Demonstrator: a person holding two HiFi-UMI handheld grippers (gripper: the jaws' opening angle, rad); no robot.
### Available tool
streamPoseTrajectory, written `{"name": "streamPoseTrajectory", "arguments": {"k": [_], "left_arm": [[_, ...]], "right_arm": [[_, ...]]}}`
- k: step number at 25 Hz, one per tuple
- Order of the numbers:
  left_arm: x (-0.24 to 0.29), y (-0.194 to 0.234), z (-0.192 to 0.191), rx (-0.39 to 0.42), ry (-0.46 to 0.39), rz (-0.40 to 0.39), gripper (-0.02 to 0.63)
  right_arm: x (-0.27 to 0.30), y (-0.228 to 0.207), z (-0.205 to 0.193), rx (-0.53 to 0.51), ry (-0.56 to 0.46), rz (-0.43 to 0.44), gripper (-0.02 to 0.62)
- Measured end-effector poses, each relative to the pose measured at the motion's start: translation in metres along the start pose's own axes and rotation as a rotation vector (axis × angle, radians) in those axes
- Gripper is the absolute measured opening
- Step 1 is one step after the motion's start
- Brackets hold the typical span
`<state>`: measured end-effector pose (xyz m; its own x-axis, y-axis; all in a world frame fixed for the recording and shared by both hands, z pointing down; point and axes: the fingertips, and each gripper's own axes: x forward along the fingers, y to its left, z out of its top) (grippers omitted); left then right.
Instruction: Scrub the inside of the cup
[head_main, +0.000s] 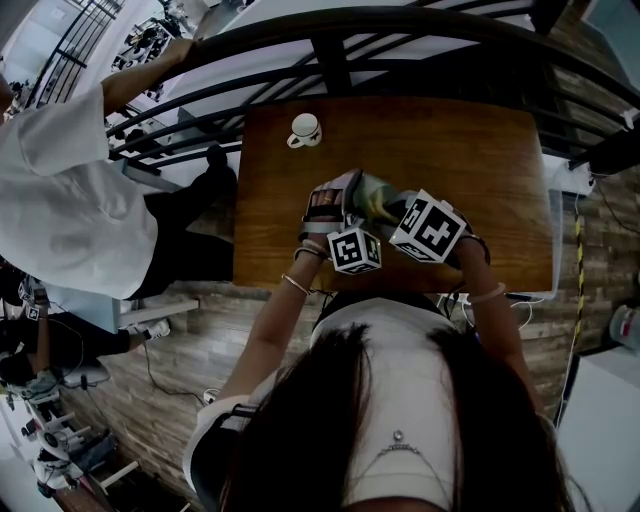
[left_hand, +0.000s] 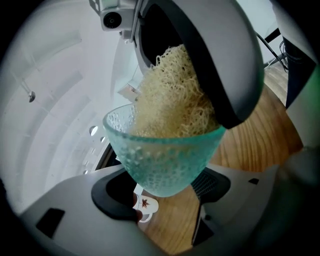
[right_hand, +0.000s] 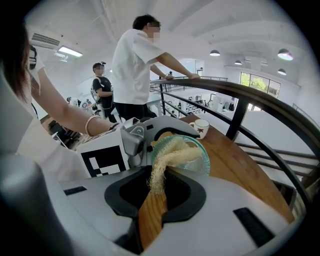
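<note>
Left tongs (left_hand: 165, 194) grip cup (left_hand: 165, 150) over wooden table (left_hand: 255, 142) beside railing (head_main: 330, 42).

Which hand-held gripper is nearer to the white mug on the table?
Left. The left hand-held gripper, gripping the glass cup, is this side of the white mug; the right hand-held gripper, gripping the brush, is farther right.

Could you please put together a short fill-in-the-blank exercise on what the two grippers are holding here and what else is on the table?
1. The left gripper is shut on a frosted green ____.
2. The right gripper holds a ____ whose fibre head fills that cup.
3. Its handle is made of ____.
4. The mug standing on the table is ____ in colour.

Missing words: cup; brush; wood; white
</note>
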<state>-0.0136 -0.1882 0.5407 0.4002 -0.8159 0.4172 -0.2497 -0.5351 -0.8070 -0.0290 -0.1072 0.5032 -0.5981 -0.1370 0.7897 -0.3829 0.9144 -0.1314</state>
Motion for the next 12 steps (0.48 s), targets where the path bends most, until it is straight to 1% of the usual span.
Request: {"name": "streamPoseTrajectory", "arguments": {"k": [12], "left_arm": [[0.0044,-0.0016,-0.0090,-0.148,0.036,-0.035,0.336]], "right_arm": [[-0.0062,-0.0094,0.0016,0.010,-0.026,-0.059,0.078]]}}
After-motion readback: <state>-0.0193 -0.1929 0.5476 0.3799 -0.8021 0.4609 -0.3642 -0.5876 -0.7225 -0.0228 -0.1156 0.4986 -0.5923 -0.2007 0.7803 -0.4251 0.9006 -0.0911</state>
